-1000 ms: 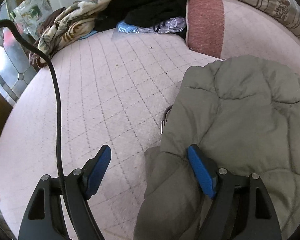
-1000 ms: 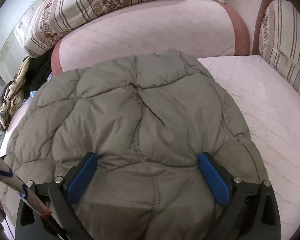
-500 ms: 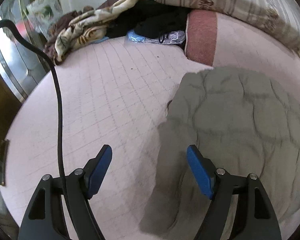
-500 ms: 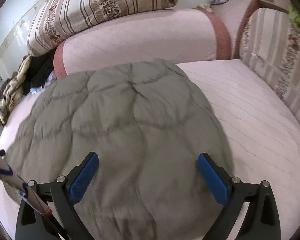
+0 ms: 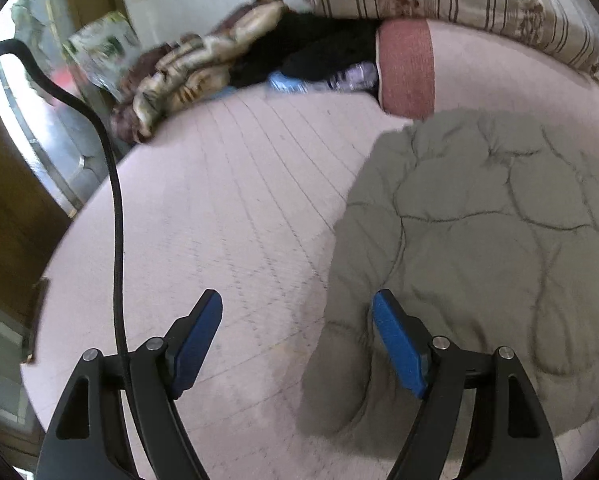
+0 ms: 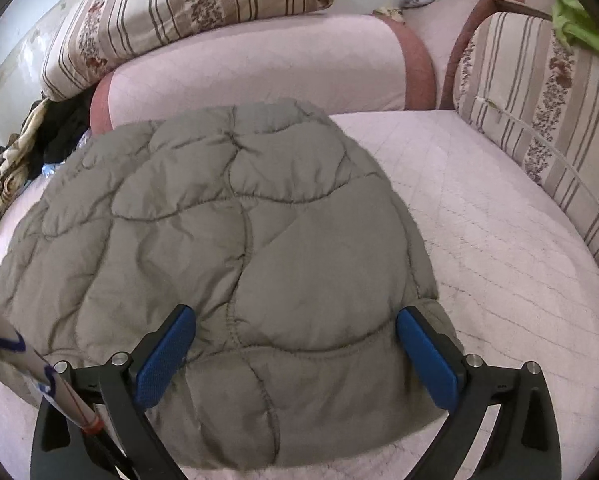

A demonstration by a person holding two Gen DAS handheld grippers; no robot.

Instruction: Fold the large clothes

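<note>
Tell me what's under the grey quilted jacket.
The grey quilted jacket lies folded on the pink quilted sofa seat, which shows around its edges. Whatever lies beneath its top layer, sleeves included, is covered and cannot be seen.

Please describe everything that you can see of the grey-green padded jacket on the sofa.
The padded jacket is a dull grey-green, of smooth, puffy quilted cloth with curved stitched seams. It lies folded into a rounded bundle, flat on the pink quilted sofa seat, its far edge close to the pink backrest. In the left wrist view, a thick rounded part, perhaps a sleeve, forms its near left edge. Nothing grips it; both hand-held grippers stand open above it.
</note>
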